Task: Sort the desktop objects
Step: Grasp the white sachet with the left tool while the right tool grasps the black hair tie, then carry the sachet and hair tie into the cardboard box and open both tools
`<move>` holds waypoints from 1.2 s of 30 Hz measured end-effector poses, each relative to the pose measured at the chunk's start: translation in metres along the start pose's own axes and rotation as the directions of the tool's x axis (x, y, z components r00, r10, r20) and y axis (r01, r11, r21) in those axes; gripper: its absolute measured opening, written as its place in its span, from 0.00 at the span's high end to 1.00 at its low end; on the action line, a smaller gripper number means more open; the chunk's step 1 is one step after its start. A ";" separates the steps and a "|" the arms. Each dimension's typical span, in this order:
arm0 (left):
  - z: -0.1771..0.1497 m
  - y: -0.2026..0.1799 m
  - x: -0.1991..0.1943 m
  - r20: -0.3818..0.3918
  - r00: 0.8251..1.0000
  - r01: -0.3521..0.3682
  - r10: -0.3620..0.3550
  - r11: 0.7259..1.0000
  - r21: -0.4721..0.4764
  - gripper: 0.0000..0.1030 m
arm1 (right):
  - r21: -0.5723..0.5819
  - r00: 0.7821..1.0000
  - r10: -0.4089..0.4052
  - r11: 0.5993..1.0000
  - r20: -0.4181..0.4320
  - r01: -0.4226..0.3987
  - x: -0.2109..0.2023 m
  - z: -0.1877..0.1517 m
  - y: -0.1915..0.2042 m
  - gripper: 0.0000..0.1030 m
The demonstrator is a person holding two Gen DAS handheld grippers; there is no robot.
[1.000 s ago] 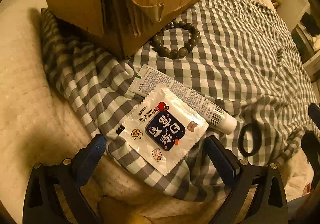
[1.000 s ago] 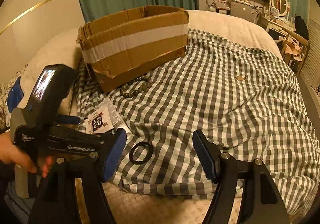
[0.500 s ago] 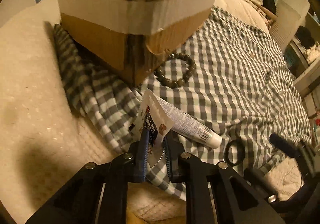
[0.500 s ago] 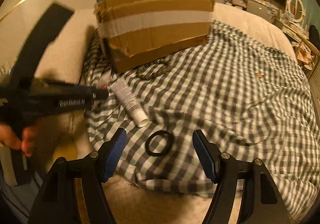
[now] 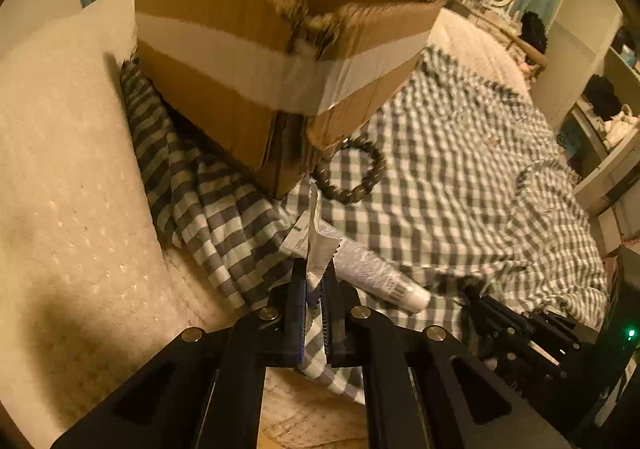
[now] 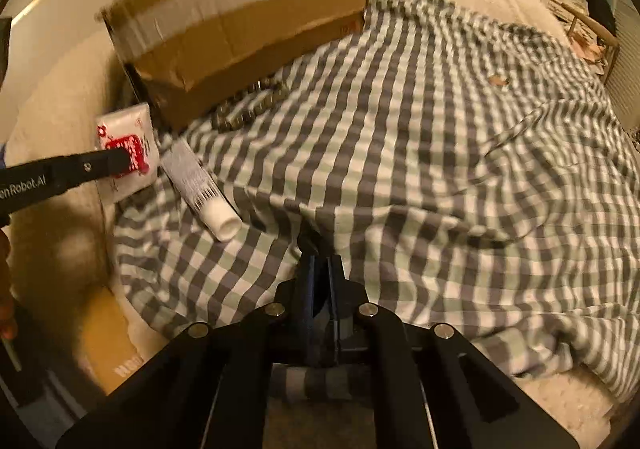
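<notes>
The left gripper (image 5: 314,291) is clamped on the sachet (image 5: 316,249), held edge-on and upright, probably to drop it into the box (image 5: 256,61). The right gripper (image 6: 320,281) is closed low over the cloth (image 6: 440,129); whether it holds anything is hidden. The tube (image 6: 200,185) lies flat, cap toward the camera.

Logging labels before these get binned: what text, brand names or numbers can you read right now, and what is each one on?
"nRobot.AI": on the side of the left gripper, cut off at the frame edge.
Sachet: red print, too blurred to read.
Tube: barcode and fine print, too small to read.
Cardboard box: a small red mark, unreadable.
Cardboard scrap at the lower left: pale letters, too blurred to read.
</notes>
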State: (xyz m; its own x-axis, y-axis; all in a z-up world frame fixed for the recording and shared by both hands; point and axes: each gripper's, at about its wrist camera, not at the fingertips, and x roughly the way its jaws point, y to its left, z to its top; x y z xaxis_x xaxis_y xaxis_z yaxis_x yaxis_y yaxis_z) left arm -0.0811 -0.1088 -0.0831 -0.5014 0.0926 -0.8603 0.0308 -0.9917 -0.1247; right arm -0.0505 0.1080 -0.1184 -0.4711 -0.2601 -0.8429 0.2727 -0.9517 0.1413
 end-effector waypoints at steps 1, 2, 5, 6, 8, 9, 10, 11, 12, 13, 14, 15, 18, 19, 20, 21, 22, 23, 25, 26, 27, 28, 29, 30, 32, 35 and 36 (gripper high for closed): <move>0.000 -0.001 -0.006 0.022 1.000 0.002 -0.002 1.000 0.007 0.94 | 0.004 1.000 0.003 1.000 0.016 -0.003 -0.005 0.000 -0.001 0.94; 0.001 -0.002 -0.011 0.039 0.999 0.005 -0.006 1.000 0.017 0.94 | 0.007 0.999 0.010 1.000 0.030 -0.010 -0.010 0.000 -0.002 0.94; -0.001 -0.006 -0.031 0.107 0.993 0.039 -0.043 0.998 0.040 0.94 | 0.032 0.998 0.030 0.999 0.056 -0.031 -0.021 0.001 -0.005 0.94; -0.002 -0.007 -0.039 0.131 0.989 0.057 -0.062 0.997 0.045 0.94 | 0.043 0.997 0.038 0.998 0.067 -0.041 -0.025 0.001 -0.007 0.94; -0.004 -0.008 -0.049 0.162 0.981 0.098 -0.104 0.994 0.047 0.94 | 0.054 0.995 0.053 0.997 0.084 -0.058 -0.032 0.002 -0.008 0.94; -0.005 -0.009 -0.054 0.174 0.977 0.118 -0.125 0.992 0.046 0.94 | 0.054 0.993 0.072 0.996 0.097 -0.077 -0.037 0.003 -0.008 0.94; -0.005 -0.009 -0.059 0.186 0.973 0.132 -0.139 0.990 0.050 0.94 | 0.051 0.990 0.083 0.995 0.112 -0.089 -0.042 0.005 -0.007 0.94; -0.006 -0.009 -0.066 0.209 0.966 0.140 -0.149 0.989 0.056 0.94 | 0.045 0.986 0.104 0.993 0.131 -0.110 -0.049 0.007 -0.005 0.94; -0.006 -0.015 -0.072 0.235 0.961 0.136 -0.148 0.989 0.065 0.94 | 0.039 0.982 0.120 0.991 0.147 -0.127 -0.055 0.009 -0.004 0.94; -0.006 -0.017 -0.077 0.254 0.955 0.137 -0.152 0.988 0.075 0.94 | 0.036 0.978 0.130 0.990 0.163 -0.137 -0.061 0.013 -0.003 0.94; -0.005 -0.020 -0.084 0.274 0.947 0.145 -0.165 0.985 0.090 0.94 | 0.030 0.973 0.149 0.987 0.179 -0.157 -0.068 0.018 -0.001 0.94; -0.003 -0.023 -0.093 0.303 0.936 0.155 -0.179 0.983 0.101 0.94 | 0.026 0.969 0.163 0.985 0.187 -0.171 -0.072 0.025 0.000 0.94; 0.011 -0.027 -0.109 0.344 0.916 0.178 -0.205 0.978 0.109 0.94 | -0.017 0.950 0.194 0.980 0.246 -0.196 -0.092 0.049 0.007 0.94; 0.020 -0.027 -0.112 0.358 0.910 0.181 -0.207 0.978 0.107 0.94 | -0.035 0.942 0.202 0.979 0.268 -0.200 -0.101 0.062 0.012 0.94; 0.029 -0.026 -0.115 0.368 0.907 0.181 -0.206 0.978 0.104 0.94 | -0.045 0.937 0.210 0.978 0.280 -0.206 -0.105 0.071 0.014 0.94; 0.042 -0.024 -0.116 0.378 0.903 0.181 -0.204 0.979 0.097 0.94 | -0.058 0.928 0.227 0.974 0.296 -0.220 -0.110 0.086 0.018 0.94; 0.058 -0.021 -0.117 0.396 0.897 0.176 -0.196 0.981 0.086 0.94 | -0.064 0.919 0.243 0.970 0.311 -0.235 -0.114 0.100 0.020 0.94; 0.072 -0.019 -0.116 0.409 0.893 0.170 -0.187 0.982 0.080 0.93 | -0.073 0.905 0.266 0.964 0.332 -0.257 -0.116 0.120 0.025 0.94; 0.106 -0.012 -0.108 0.438 0.889 0.121 -0.136 0.991 0.062 0.93 | -0.079 0.893 0.291 0.956 0.344 -0.282 -0.114 0.149 0.029 0.94; 0.116 -0.010 -0.104 0.443 0.889 0.102 -0.116 0.993 0.056 0.93 | -0.076 0.889 0.295 0.955 0.349 -0.287 -0.109 0.165 0.031 0.94; 0.131 -0.004 -0.093 0.443 0.892 0.077 -0.090 0.996 0.046 0.93 | -0.069 0.888 0.302 0.952 0.346 -0.297 -0.100 0.183 0.035 0.94; 0.138 0.000 -0.086 0.448 0.891 0.067 -0.074 0.997 0.032 0.93 | -0.059 0.889 0.304 0.951 0.342 -0.302 -0.092 0.196 0.037 0.94; 0.142 0.006 -0.078 0.452 0.889 0.065 -0.067 0.998 0.021 0.93 | -0.044 0.892 0.306 0.950 0.332 -0.309 -0.080 0.210 0.038 0.94; 0.144 0.016 -0.066 0.448 0.891 0.075 -0.069 0.997 0.005 0.93 | -0.033 0.895 0.307 0.949 0.323 -0.314 -0.071 0.219 0.039 0.94; 0.144 0.026 -0.051 0.429 0.902 0.072 -0.057 0.997 -0.018 0.91 | -0.001 0.903 0.293 0.951 0.315 -0.308 -0.056 0.234 0.039 0.84; 0.149 0.036 -0.030 0.365 0.930 -0.036 0.047 0.999 -0.038 0.63 | 0.052 0.905 0.267 0.953 0.330 -0.300 -0.042 0.247 0.030 0.39; 0.149 0.039 -0.026 0.343 0.938 -0.038 0.054 0.998 -0.053 0.51 | 0.059 0.903 0.272 0.950 0.333 -0.308 -0.041 0.248 0.028 0.39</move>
State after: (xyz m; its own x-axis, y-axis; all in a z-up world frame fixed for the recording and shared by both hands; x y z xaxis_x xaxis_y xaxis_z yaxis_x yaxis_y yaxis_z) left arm -0.1950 -0.1635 0.0082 -0.7652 0.0027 -0.6438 0.0958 -0.9884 -0.1180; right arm -0.2321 0.0511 0.0488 -0.6303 -0.5480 -0.5499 0.3541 -0.8333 0.4246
